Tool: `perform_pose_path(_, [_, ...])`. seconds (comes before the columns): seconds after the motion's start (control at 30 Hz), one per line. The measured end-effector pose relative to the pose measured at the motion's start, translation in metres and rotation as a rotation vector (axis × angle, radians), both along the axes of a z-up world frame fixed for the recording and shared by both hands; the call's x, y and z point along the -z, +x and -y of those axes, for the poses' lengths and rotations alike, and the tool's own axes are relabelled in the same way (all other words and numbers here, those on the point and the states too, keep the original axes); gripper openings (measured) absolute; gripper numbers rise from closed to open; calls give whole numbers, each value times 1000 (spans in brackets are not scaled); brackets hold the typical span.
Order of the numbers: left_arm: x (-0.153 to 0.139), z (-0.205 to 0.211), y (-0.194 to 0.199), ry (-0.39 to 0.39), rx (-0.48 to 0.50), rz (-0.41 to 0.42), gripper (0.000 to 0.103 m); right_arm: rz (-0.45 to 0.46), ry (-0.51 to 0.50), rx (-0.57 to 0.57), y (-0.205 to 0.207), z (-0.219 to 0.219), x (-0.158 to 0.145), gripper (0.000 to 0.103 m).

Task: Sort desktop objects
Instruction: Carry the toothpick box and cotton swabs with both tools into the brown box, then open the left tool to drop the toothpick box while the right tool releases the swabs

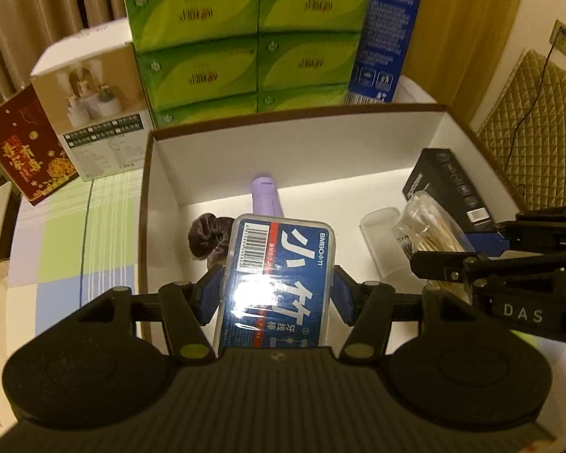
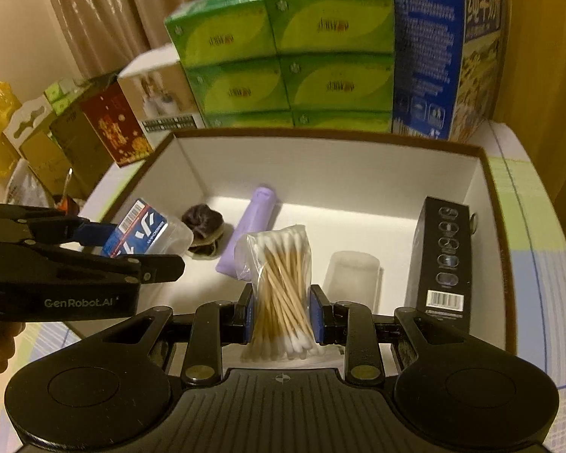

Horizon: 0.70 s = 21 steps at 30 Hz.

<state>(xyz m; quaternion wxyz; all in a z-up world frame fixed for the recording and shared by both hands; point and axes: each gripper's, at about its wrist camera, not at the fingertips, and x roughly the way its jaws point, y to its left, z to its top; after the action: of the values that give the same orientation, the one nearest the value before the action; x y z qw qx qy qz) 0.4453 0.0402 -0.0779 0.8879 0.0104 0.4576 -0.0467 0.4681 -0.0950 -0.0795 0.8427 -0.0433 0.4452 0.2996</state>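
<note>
— Both tools tilt down over the white box (image 1: 162,173), side by side?

— Yes. The left gripper (image 1: 277,288) pinches a clear floss-pick case (image 1: 279,264) by its long sides; the right gripper (image 2: 281,313) squeezes a bag of cotton swabs (image 2: 279,283) (bag upright), above the box floor near a purple tube (image 2: 251,230).

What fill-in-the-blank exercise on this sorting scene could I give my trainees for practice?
1. The left claw grips a blue ____ case.
2. The right claw is shut on a bag of ____.
3. The purple tube lies inside the white ____.
4. The tissue packs behind are ____ in colour.

Missing words: floss-pick; cotton swabs; box; green
</note>
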Motion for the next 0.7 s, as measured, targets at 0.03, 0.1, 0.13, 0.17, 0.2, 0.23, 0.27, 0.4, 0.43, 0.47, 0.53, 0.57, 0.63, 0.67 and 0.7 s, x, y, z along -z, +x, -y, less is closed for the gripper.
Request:
perform_pose_path(0.03, [4, 0, 3, 2, 2, -7, 55, -7, -3, 0, 2, 0, 3, 26])
perform_pose_path(0.1, [11, -1, 7, 9, 8, -22, 55, -16, -12, 0, 5, -2, 8, 26])
perform_pose_path(0.13, [14, -1, 9, 12, 11, -27, 55, -22, -16, -1, 7, -2, 11, 26])
perform_pose_path(0.17, [17, -1, 10, 14, 15, -35, 55, -28, -18, -1, 8, -2, 13, 26])
perform_pose_path(0.2, [19, -1, 12, 15, 18, -42, 55, -34, -20, -1, 9, -2, 16, 26])
perform_pose_path(0.23, [21, -1, 13, 17, 23, -47, 55, -39, -22, -3, 11, -2, 18, 26])
perform_pose_path(0.27, [24, 0, 14, 20, 28, -53, 55, -42, -23, -3, 12, -2, 19, 26])
perform_pose_path(0.4, [31, 2, 17, 30, 38, -72, 55, -64, -28, -1, 18, -1, 26, 26])
perform_pose_path(0.43, [32, 2, 17, 30, 41, -76, 55, -69, -29, -2, 19, -1, 28, 26])
perform_pose_path(0.47, [34, 2, 18, 31, 42, -82, 55, -72, -31, -3, 21, -1, 29, 26])
perform_pose_path(0.53, [37, 4, 19, 35, 47, -87, 55, -77, -34, -5, 22, -1, 31, 26])
perform_pose_path(0.57, [38, 5, 20, 39, 51, -92, 55, -80, -35, -5, 23, -1, 32, 26])
perform_pose_path(0.63, [42, 6, 21, 46, 60, -107, 55, -84, -39, -5, 25, 0, 33, 26])
perform_pose_path(0.67, [44, 7, 22, 50, 62, -116, 55, -86, -40, -5, 25, 0, 34, 26])
perform_pose_path(0.7, [45, 8, 22, 52, 65, -120, 55, -87, -39, -4, 25, 0, 34, 26])
